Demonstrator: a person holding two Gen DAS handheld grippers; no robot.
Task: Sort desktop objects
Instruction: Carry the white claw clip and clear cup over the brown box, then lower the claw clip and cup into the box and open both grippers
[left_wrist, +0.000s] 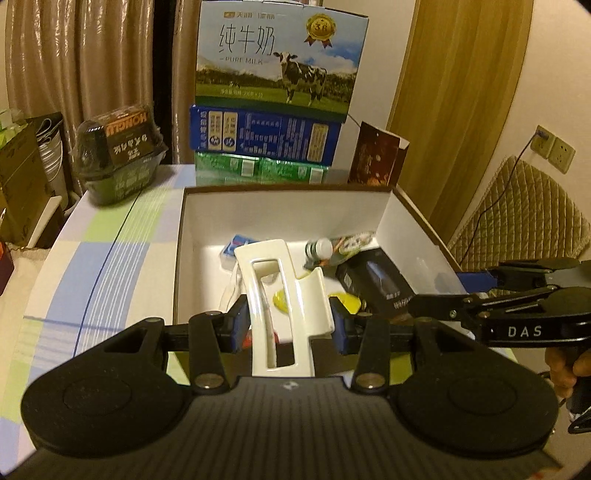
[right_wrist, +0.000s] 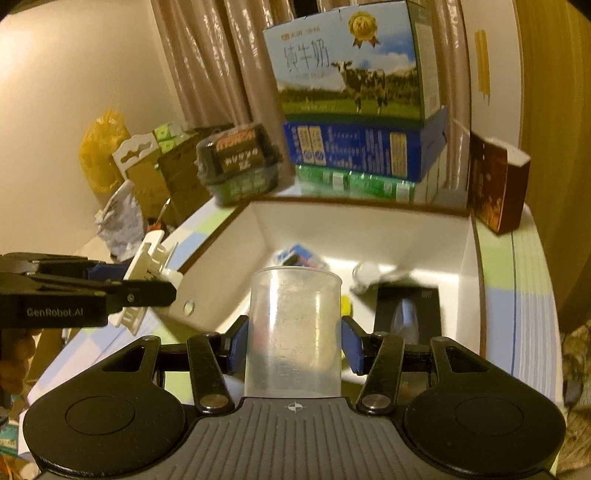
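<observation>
My left gripper (left_wrist: 290, 325) is shut on a white plastic hair claw clip (left_wrist: 280, 291) and holds it over the near edge of the open white box (left_wrist: 280, 206). My right gripper (right_wrist: 293, 341) is shut on a clear plastic cup (right_wrist: 293, 325), upright, at the near edge of the same box (right_wrist: 362, 229). Inside the box lie a black carton (left_wrist: 376, 284), a small white-capped bottle (left_wrist: 319, 249), a blue-white pack (left_wrist: 236, 247) and something yellow (left_wrist: 280, 301). The right gripper shows at the right of the left wrist view (left_wrist: 436, 306); the left gripper with the clip (right_wrist: 147, 266) shows at the left of the right wrist view.
Behind the box stand stacked milk cartons (left_wrist: 280, 55), a blue carton (left_wrist: 264, 136) and green packs (left_wrist: 258, 170). A dark wrapped bowl pack (left_wrist: 122, 147) is at back left, a brown box (left_wrist: 376, 155) at back right. The checked tablecloth (left_wrist: 110, 258) extends left.
</observation>
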